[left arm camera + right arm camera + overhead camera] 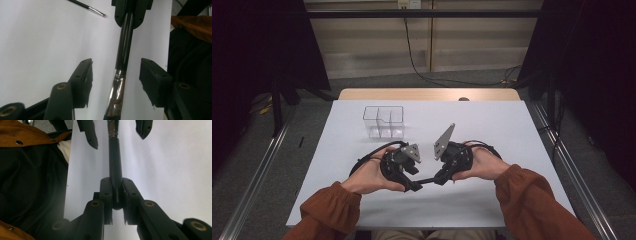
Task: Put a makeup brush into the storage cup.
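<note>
— Where is the long black-handled brush with the silver metal ferrule (124, 50)?

— Held level above the white table sheet (492, 125), between the two hands. The right gripper (116, 200) has its jaws clamped tight on the handle's end (clearest in the right gripper view).

— And the left gripper (115, 75)?

— Its jaws stand wide apart, one on each side of the ferrule, touching neither side.

— Anything else on the table?

— A second, thin black brush with a pale tip (87, 7) lies on the sheet, apart from both. Farther back stands a clear plastic box with compartments (384, 121).
</note>
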A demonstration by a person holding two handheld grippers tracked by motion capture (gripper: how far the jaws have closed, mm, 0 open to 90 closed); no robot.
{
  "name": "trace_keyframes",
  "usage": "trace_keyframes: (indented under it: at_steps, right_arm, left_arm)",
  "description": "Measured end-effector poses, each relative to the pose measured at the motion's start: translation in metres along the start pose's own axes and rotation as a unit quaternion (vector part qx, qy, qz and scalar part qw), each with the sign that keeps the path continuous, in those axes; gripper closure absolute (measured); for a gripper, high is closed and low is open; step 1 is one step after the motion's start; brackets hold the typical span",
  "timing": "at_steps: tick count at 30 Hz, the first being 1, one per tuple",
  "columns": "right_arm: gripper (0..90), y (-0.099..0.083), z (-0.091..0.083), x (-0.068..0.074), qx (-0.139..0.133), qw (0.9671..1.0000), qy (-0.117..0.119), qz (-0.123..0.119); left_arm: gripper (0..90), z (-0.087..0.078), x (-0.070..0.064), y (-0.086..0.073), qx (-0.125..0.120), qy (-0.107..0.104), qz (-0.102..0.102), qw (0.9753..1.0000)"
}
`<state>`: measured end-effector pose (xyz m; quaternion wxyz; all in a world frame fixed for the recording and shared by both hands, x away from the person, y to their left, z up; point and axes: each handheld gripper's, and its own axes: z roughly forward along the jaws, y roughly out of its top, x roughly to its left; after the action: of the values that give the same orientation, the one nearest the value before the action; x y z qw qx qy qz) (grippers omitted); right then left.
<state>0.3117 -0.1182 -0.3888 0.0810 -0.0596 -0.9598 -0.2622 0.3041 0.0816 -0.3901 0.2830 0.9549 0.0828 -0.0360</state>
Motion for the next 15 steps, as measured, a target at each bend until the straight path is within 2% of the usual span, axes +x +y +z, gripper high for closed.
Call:
trace_keyframes:
  at_steps: [1, 3, 5, 6, 11, 15]
  right_arm:
    - [79.9, 0.000, 0.000, 0.000, -0.002, 1.0000, 0.004, 0.000]
    - [79.9, -0.001, -0.001, -0.001, -0.005, 1.0000, -0.007, 0.004]
    - [79.9, -0.002, -0.002, -0.002, -0.009, 0.9998, -0.016, 0.008]
    - [79.9, -0.002, -0.002, -0.002, -0.011, 0.9998, -0.016, 0.009]
    - [79.9, -0.007, -0.004, -0.004, -0.015, 0.9993, -0.025, 0.025]
    - [79.9, -0.014, -0.005, -0.004, -0.020, 0.9987, -0.033, 0.034]
  left_arm:
    - [37.5, -0.001, 0.000, -0.001, -0.005, 0.004, -0.002, 1.0000]
    - [32.2, -0.002, 0.000, -0.003, -0.022, 0.011, -0.006, 0.9997]
    - [21.2, -0.003, 0.001, -0.005, -0.032, 0.024, -0.017, 0.9991]
    - [18.9, -0.004, 0.001, -0.007, -0.037, 0.031, -0.019, 0.9987]
    - [9.6, -0.005, 0.003, -0.015, -0.044, 0.042, -0.032, 0.9976]
    - [7.3, -0.010, 0.004, -0.022, -0.059, 0.053, -0.039, 0.9961]
